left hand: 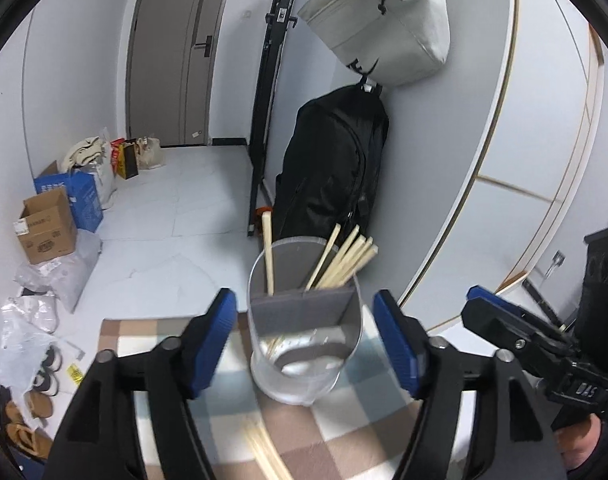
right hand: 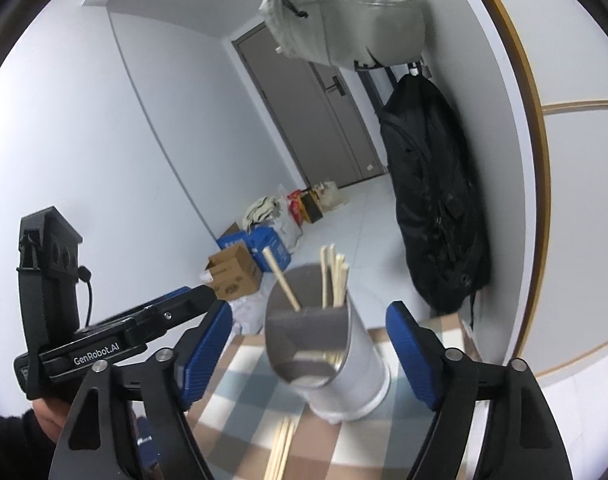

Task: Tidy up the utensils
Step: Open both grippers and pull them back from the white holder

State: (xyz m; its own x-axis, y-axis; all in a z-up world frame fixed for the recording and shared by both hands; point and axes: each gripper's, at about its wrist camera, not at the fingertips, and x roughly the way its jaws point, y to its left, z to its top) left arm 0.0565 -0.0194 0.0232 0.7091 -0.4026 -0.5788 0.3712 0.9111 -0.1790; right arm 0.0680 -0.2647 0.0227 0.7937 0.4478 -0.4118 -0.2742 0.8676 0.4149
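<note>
Left wrist: backpack [left hand: 336, 160] behind holder [left hand: 304, 320].

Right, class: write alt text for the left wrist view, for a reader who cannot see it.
An open left gripper frames a clear cylindrical utensil holder with wooden chopsticks standing in it, on a checked tablecloth. More loose chopsticks lie on the cloth in front. The right gripper enters at the right edge; behind, a black bag leans against a white wall.
</note>
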